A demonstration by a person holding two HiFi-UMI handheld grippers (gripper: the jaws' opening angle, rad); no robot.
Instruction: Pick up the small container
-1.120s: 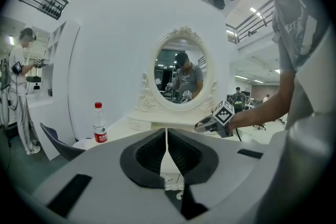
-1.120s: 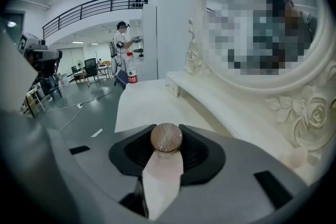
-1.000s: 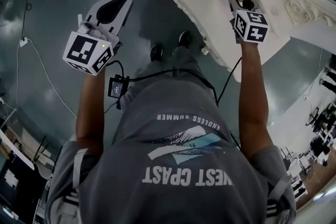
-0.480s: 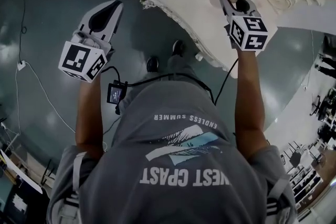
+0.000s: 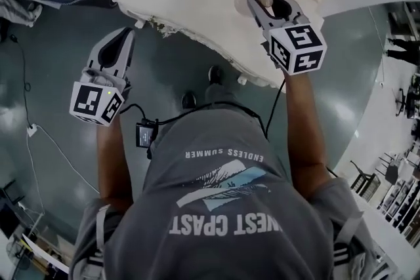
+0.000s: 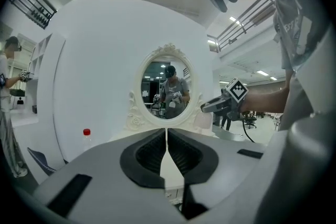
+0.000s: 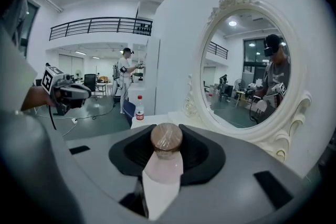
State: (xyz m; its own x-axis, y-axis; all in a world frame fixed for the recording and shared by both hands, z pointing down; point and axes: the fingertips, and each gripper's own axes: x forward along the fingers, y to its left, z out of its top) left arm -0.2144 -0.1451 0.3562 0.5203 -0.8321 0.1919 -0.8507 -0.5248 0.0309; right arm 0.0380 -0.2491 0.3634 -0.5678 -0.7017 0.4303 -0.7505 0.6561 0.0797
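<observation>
Raised since a second ago: right gripper point(image 5: 262, 0) pinching small container point(image 7: 166, 162), brown cap clear only in right gripper view; left gripper point(image 6: 167, 136) pressed together, empty.

The left arm point(image 5: 108, 154) holds the left gripper point(image 5: 125, 36) out at ten o'clock, jaws pressed together, empty. The right arm point(image 5: 303, 128) holds the right gripper point(image 5: 262, 2) at one o'clock, jaws clamped on the small container point(image 7: 165, 160).

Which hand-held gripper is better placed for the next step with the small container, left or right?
Right. The right hand-held gripper is closed on the small pale pink container with brown round cap; the left hand-held gripper is shut, empty, over the grey floor.
</observation>
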